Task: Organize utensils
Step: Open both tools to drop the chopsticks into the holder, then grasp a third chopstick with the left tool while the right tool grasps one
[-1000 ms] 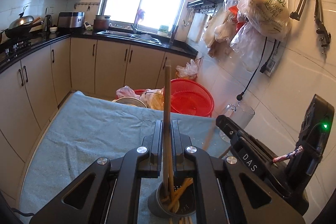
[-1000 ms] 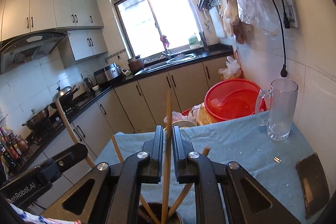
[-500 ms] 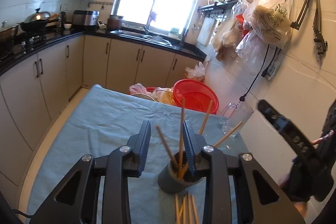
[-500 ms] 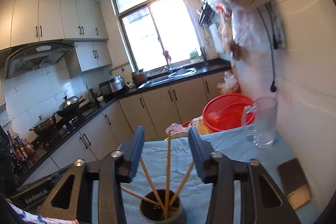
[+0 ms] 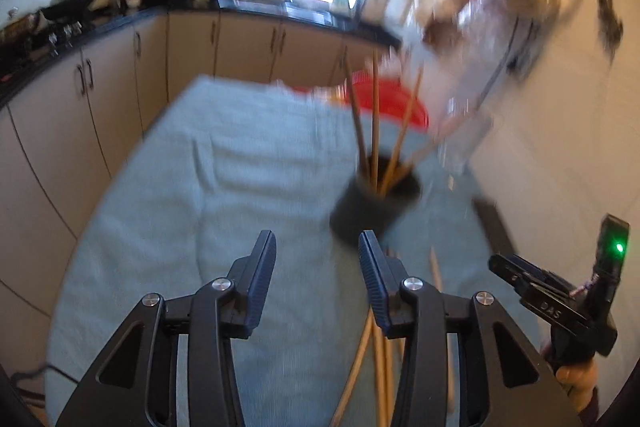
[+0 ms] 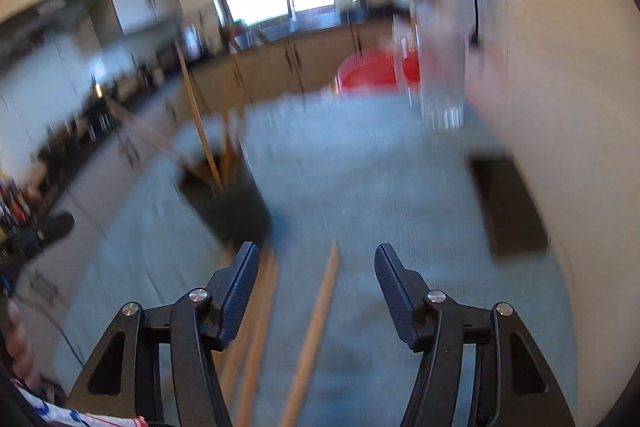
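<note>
A dark round holder (image 5: 376, 205) stands on the blue-grey cloth with several wooden chopsticks (image 5: 374, 123) upright in it; it also shows in the right wrist view (image 6: 232, 199), blurred. Loose chopsticks (image 5: 380, 355) lie on the cloth just in front of the holder, under my left gripper's right finger; they show in the right wrist view (image 6: 316, 331) too. My left gripper (image 5: 318, 259) is open and empty, short of the holder. My right gripper (image 6: 318, 271) is open and empty above the loose chopsticks.
A clear glass mug (image 6: 440, 95) stands at the far right by the wall. A red basket (image 5: 384, 103) sits beyond the table's far edge. A dark flat phone (image 6: 508, 203) lies at the right near the wall. Kitchen cabinets run along the left.
Both grippers let go of their chopsticks into the holder, opened wide, and pulled back and down toward the loose chopsticks on the cloth.
</note>
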`<move>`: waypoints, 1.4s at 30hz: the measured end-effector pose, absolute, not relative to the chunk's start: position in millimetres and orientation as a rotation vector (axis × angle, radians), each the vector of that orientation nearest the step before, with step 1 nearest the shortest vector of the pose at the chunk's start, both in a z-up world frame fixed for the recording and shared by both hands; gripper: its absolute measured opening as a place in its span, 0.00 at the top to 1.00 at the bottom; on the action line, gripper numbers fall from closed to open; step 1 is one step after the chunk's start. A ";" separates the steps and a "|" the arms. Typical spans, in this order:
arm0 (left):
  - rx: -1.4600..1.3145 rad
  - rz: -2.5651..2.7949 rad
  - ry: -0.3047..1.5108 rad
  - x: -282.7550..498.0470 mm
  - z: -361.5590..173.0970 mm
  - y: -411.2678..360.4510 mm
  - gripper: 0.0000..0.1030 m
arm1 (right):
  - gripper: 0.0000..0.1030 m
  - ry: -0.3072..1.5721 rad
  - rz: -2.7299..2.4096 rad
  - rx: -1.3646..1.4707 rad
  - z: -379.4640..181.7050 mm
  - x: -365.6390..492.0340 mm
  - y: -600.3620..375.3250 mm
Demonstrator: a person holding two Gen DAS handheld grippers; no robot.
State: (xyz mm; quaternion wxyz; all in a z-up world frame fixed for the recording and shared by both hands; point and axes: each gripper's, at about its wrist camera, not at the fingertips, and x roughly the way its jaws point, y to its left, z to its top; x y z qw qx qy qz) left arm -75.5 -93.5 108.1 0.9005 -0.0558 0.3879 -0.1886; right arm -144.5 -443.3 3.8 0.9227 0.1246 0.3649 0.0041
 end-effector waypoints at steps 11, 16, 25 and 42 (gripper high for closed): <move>0.135 -0.584 0.990 -114.3 29.0 -141.8 0.63 | 0.54 0.895 0.048 0.228 -48.5 -160.1 -443.7; 0.237 -0.602 1.044 -119.5 11.9 -163.4 0.89 | 0.55 0.922 0.055 0.196 -57.2 -157.6 -424.8; 0.155 -0.493 1.077 -104.8 7.4 -156.1 0.93 | 0.84 0.941 -0.005 0.066 -63.2 -141.7 -404.4; 0.031 -0.369 1.206 -127.9 17.5 -96.6 0.90 | 0.87 1.017 -0.057 0.235 -61.9 -193.6 -471.2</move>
